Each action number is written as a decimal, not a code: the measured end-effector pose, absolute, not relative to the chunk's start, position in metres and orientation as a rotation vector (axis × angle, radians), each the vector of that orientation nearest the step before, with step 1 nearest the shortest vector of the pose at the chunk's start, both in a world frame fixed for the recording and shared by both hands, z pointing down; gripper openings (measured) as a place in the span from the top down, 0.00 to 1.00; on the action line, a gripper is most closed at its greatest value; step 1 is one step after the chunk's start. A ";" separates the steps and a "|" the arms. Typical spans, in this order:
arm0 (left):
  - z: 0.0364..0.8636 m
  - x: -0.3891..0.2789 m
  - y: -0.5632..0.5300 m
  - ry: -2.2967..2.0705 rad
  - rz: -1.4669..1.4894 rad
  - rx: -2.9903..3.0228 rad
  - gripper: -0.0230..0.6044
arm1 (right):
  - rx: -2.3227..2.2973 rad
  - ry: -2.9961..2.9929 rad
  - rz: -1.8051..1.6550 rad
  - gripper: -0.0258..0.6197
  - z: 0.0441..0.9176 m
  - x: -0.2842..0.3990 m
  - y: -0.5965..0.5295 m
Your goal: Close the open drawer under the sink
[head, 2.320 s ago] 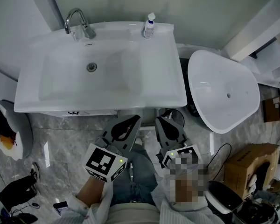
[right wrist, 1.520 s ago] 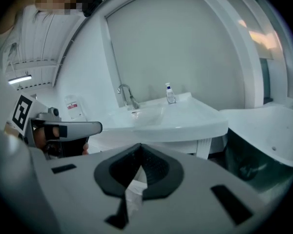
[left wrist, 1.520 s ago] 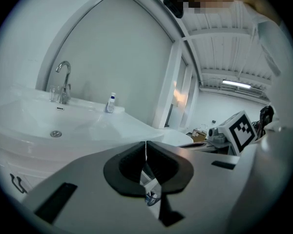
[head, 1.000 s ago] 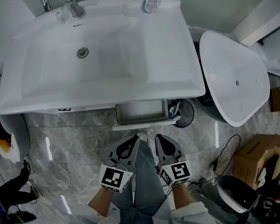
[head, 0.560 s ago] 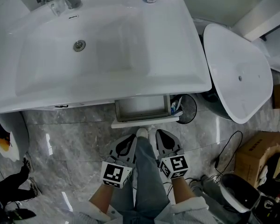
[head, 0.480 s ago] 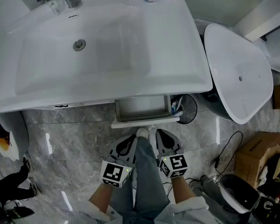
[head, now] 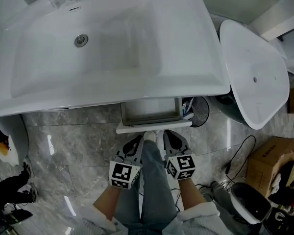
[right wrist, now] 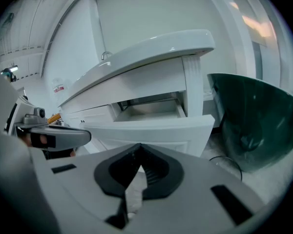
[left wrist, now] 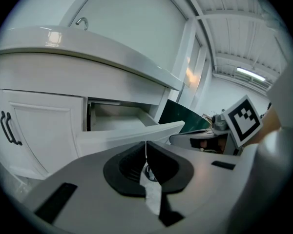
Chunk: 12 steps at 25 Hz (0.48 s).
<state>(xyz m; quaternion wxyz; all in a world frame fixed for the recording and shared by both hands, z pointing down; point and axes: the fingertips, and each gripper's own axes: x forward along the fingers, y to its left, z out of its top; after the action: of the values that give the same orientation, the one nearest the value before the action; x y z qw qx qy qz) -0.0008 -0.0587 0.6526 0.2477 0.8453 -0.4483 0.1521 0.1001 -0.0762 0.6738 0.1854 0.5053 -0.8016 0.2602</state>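
Note:
The open drawer [head: 152, 110] sticks out from the white cabinet under the sink [head: 206, 58], and I see nothing inside it. Its white front panel [head: 153, 127] faces me. Both grippers are held low just in front of that panel, apart from it. My left gripper [head: 135, 143] is shut with nothing between its jaws. My right gripper [head: 168, 136] is shut and empty too. In the left gripper view the drawer front [left wrist: 132, 133] lies just beyond the gripper [left wrist: 146, 146]. From the right gripper [right wrist: 140, 149] the panel [right wrist: 151, 130] fills the middle.
A white oval fixture [head: 255, 77] stands right of the sink, with a small dark bin [head: 198, 112] between it and the drawer. A cabinet door with black handles [left wrist: 7, 128] is left of the drawer. A cardboard box [head: 272, 160] and cables lie on the grey marble floor at right.
Both grippers have crept forward toward the drawer front, and the view has shifted closer over the sink. The drawer stays open by the same amount. Both stay shut.

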 end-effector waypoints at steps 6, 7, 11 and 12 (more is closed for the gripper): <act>0.669 0.000 -0.067 -1.224 0.464 2.280 0.93 | 1.417 -2.237 0.738 0.95 0.683 0.095 -0.085; 0.671 -0.001 -0.068 -1.229 0.469 2.275 0.93 | 1.416 -2.236 0.736 0.95 0.683 0.095 -0.085; 0.672 -0.004 -0.074 -1.256 0.473 2.262 0.93 | 1.428 -2.227 0.737 0.95 0.681 0.094 -0.084; 0.672 -0.003 -0.075 -1.257 0.472 2.263 0.93 | 1.430 -2.222 0.737 0.95 0.681 0.094 -0.084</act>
<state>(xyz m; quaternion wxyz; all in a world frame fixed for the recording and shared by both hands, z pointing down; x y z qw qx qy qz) -0.0033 -0.0747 0.6717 0.2524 0.8322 -0.4621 0.1736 0.0942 -0.0843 0.6807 0.1980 0.5110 -0.7939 0.2633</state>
